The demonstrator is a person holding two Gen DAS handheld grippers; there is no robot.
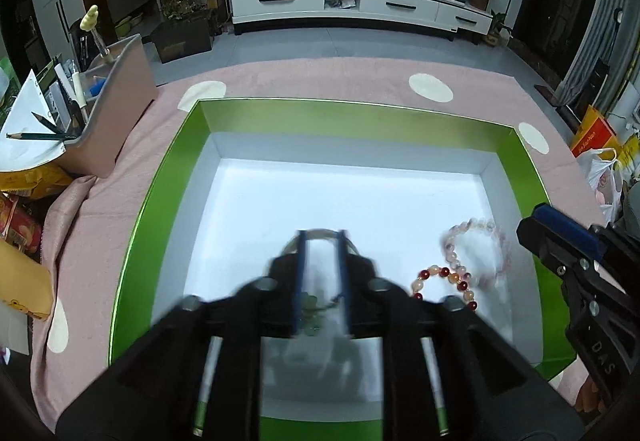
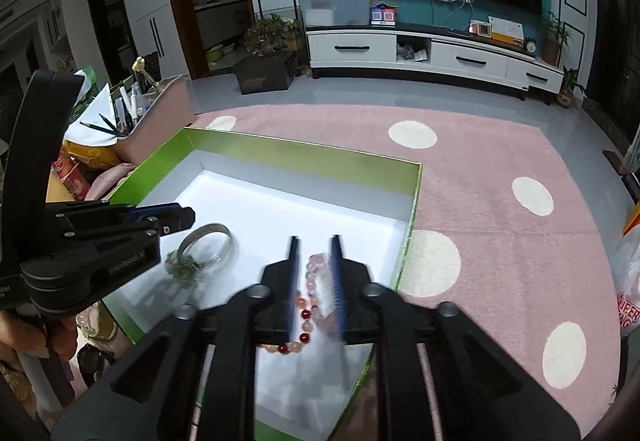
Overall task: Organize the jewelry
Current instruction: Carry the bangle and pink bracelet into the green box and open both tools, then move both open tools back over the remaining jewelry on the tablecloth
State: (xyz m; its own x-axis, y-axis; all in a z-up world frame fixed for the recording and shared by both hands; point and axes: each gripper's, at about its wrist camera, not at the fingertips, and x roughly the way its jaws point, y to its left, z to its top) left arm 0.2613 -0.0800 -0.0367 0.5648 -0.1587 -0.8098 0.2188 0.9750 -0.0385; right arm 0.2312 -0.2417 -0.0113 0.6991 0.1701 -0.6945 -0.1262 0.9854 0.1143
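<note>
A green box with a white floor lies on the pink spotted cloth; it also shows in the right wrist view. My left gripper is open above a silver bangle and a green bead bracelet. It shows from the side in the right wrist view. My right gripper is open above a pale pink bead bracelet and a red and orange bead bracelet, both on the box floor. Both bracelets show between its fingers: the pink one, the red and orange one.
A grey organiser with pencils and pens stands left of the box. Snack packets lie at the left edge. A white plastic bag sits at the right. The pink cloth spreads right of the box.
</note>
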